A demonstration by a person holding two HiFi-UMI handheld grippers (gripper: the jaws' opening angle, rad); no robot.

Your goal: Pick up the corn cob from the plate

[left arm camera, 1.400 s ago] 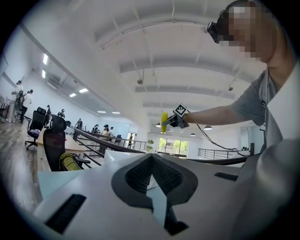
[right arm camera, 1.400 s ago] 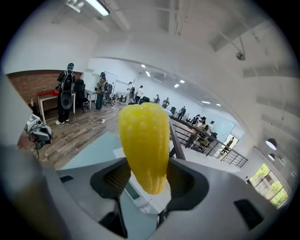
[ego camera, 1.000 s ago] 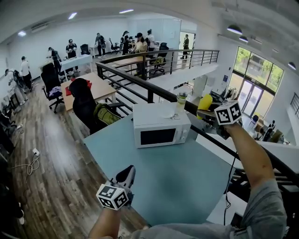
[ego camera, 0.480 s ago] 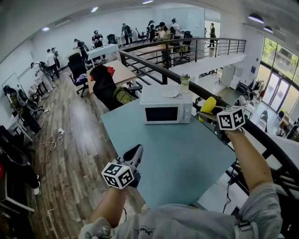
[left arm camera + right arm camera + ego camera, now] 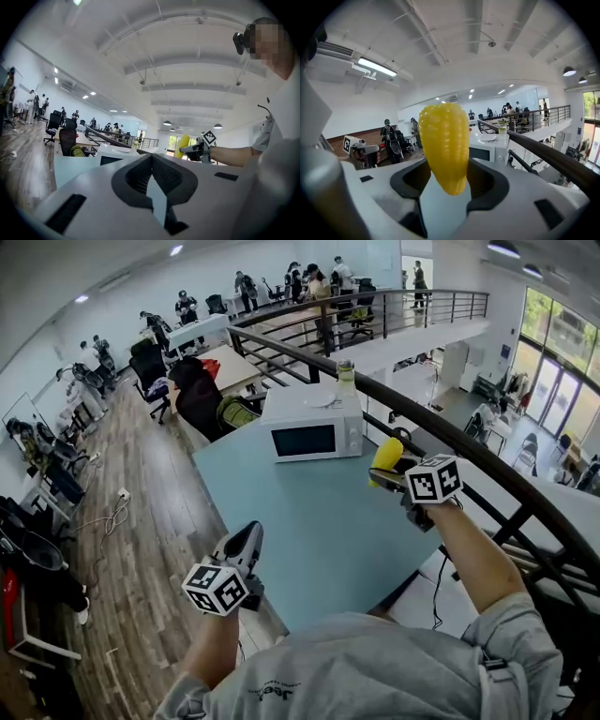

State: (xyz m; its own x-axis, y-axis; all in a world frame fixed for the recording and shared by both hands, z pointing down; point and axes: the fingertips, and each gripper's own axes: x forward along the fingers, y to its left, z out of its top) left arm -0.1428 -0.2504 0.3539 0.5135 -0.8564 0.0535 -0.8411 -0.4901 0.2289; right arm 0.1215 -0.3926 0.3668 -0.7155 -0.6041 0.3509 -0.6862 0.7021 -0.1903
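The yellow corn cob (image 5: pixel 385 456) stands upright in my right gripper (image 5: pixel 392 468), which is shut on its lower end and held in the air over the right edge of the teal table (image 5: pixel 309 521). In the right gripper view the corn cob (image 5: pixel 443 140) fills the middle, rising from between the jaws. A white plate (image 5: pixel 314 401) lies on top of the white microwave (image 5: pixel 312 427) at the table's far end. My left gripper (image 5: pixel 249 534) hovers at the table's near left corner, shut and holding nothing. From the left gripper (image 5: pixel 152 180) view the corn cob (image 5: pixel 182 145) shows at the right.
A bottle (image 5: pixel 346 378) stands on the microwave's right end beside the plate. A dark railing (image 5: pixel 469 451) runs close along the table's right side. Office chairs, desks and several people are farther back on the wooden floor (image 5: pixel 141 484).
My right gripper has carried the corn cob away from the microwave's side, nearer to me and over the table's right edge. The head view has swung. The left gripper has barely moved.
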